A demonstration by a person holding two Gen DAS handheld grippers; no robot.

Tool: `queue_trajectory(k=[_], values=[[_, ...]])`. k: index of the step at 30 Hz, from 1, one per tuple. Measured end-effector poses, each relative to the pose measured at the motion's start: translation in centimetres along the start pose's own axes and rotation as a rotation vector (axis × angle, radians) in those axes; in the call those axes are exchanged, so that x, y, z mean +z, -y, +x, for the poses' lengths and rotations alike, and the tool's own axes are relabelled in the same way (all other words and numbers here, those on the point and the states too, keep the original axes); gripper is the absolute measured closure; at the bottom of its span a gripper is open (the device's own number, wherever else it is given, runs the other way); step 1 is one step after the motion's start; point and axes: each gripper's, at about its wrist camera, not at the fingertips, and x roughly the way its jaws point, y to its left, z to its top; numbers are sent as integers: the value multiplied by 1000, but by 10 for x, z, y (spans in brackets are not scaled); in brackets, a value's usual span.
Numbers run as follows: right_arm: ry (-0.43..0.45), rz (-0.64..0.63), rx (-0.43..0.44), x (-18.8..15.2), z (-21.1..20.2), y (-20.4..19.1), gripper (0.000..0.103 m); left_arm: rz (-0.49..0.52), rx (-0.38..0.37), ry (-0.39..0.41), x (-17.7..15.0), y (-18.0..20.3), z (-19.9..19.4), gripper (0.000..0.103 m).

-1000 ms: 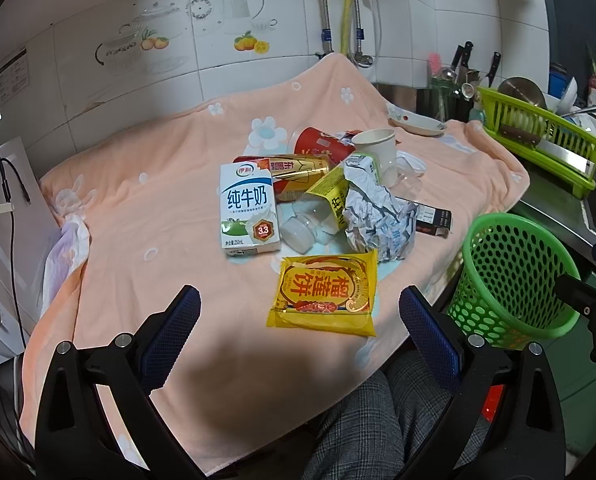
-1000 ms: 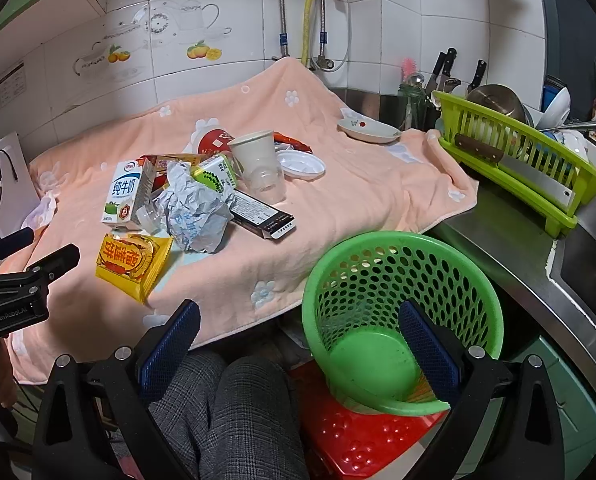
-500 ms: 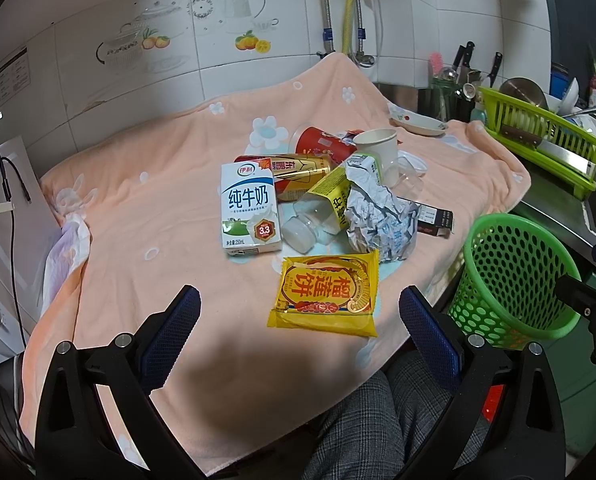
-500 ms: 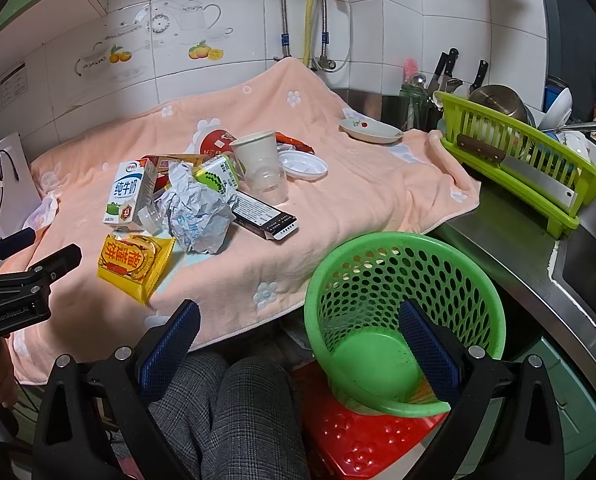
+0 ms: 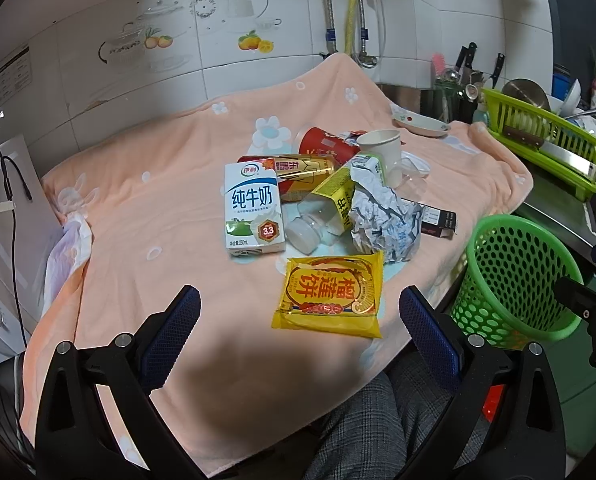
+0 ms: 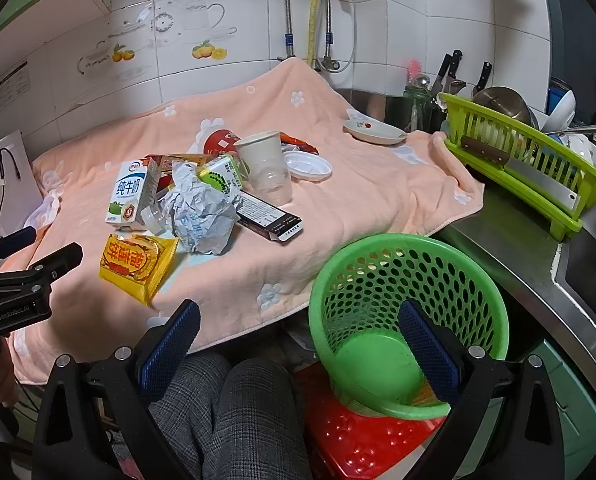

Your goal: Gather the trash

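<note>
A pile of trash lies on the peach cloth: a yellow snack packet (image 5: pixel 330 294) (image 6: pixel 136 266), a white milk carton (image 5: pixel 253 210) (image 6: pixel 128 198), crumpled paper (image 5: pixel 384 220) (image 6: pixel 202 214), a gold can (image 5: pixel 304 168), a paper cup (image 5: pixel 380 150) (image 6: pixel 260 154), a black box (image 6: pixel 268 216) and a clear bottle (image 5: pixel 310 232). The empty green basket (image 5: pixel 514 280) (image 6: pixel 402 320) stands on a red stool right of the table. My left gripper (image 5: pixel 298 320) is open above the cloth's near edge, just short of the packet. My right gripper (image 6: pixel 298 336) is open and empty over the basket's left rim.
A green dish rack (image 6: pixel 522 156) with a knife sits on the steel counter at right. A small dish (image 6: pixel 374 130) lies at the cloth's back right. A white lid (image 6: pixel 308 164) lies by the cup. A white appliance (image 5: pixel 2 232) stands at left. My legs are below.
Both views have shifted very slightly; the trash and basket have not moved. Both grippers stay open and empty.
</note>
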Motion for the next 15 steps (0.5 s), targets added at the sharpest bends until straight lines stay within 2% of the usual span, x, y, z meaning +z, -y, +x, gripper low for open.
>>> queue_trajectory(k=[15], values=[[-4,-18,17,5,10,-5,7,-7,4,-10,1,-2,7,5]])
